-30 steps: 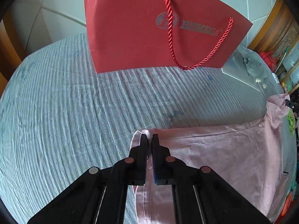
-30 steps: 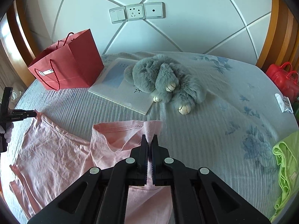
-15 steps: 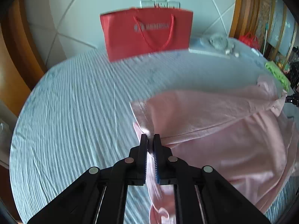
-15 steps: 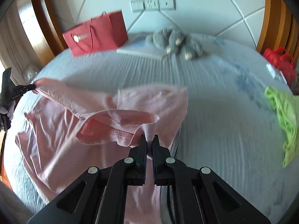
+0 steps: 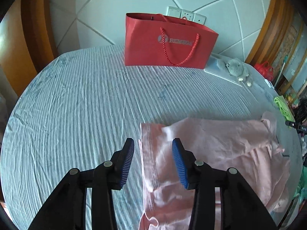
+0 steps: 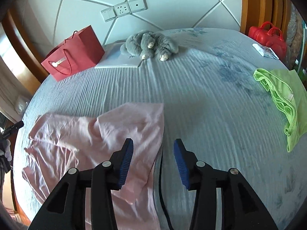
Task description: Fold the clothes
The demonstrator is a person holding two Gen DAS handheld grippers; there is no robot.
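A pink shirt (image 5: 220,149) lies folded over on the striped blue bedsheet (image 5: 86,105). In the left wrist view my left gripper (image 5: 152,153) is open and empty, above the shirt's left corner. In the right wrist view the shirt (image 6: 99,134) lies wrinkled at lower left. My right gripper (image 6: 152,153) is open and empty, above the shirt's right edge. A green garment (image 6: 278,99) lies crumpled at the bed's right side.
A red paper bag (image 5: 167,42) stands at the head of the bed, by the white headboard (image 6: 172,5). A grey plush rabbit (image 6: 151,43) lies on a white flat board (image 6: 119,59). A red handbag (image 6: 267,36) and a small packet (image 6: 264,50) are at far right.
Both grippers were shut on the pink shirt and carried its edge across. Now both have opened and let go, and the shirt lies folded on the bed.
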